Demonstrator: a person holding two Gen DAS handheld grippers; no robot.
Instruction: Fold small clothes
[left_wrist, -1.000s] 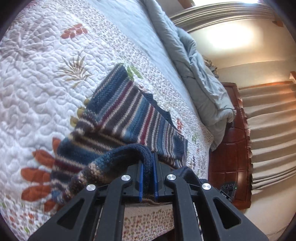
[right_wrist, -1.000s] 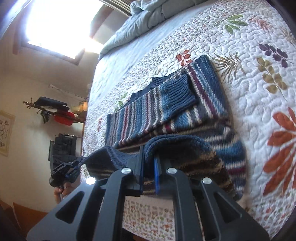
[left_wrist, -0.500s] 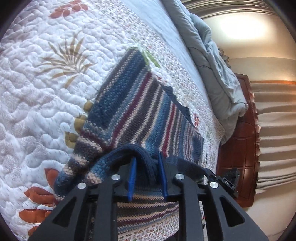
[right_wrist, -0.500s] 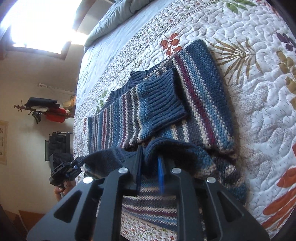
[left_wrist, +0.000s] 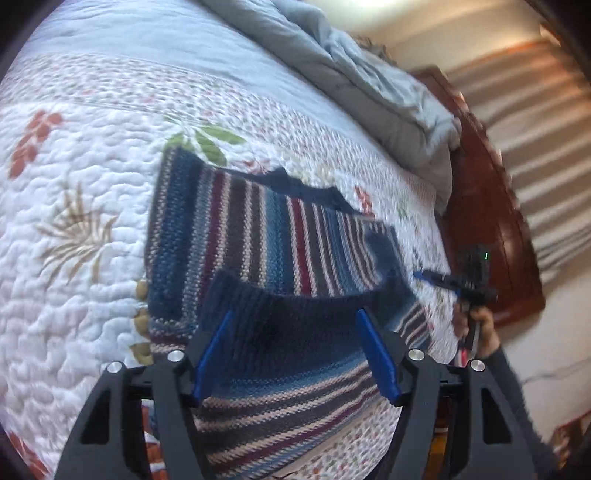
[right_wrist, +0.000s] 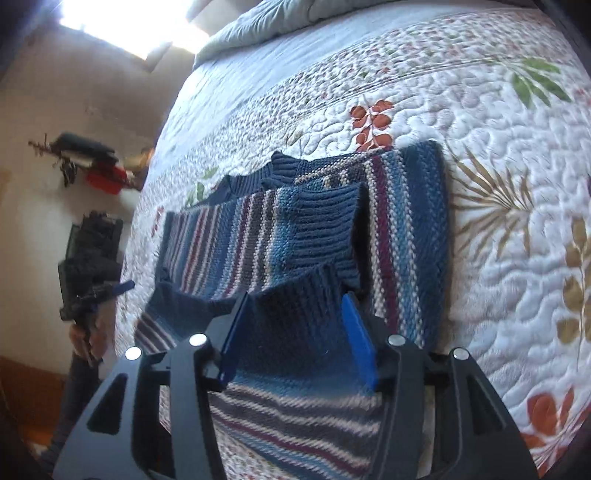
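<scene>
Quilted white bedspread (left_wrist: 74, 258) with leaf print covered bed; grey duvet (left_wrist: 369, 85) bunched at far end. One striped blue-maroon-cream knitted sweater (left_wrist: 258, 229) lay folded on quilt, ribbed navy hem doubled over onto body. Two black grippers with blue pads, both angled downward. Left gripper (left_wrist: 295, 347) jaws just been opening, stood wide apart, hem between pads but not pinched. Right gripper (right_wrist: 291, 332) same: jaws just been opening, spread either side of hem, gripping nothing.
</scene>
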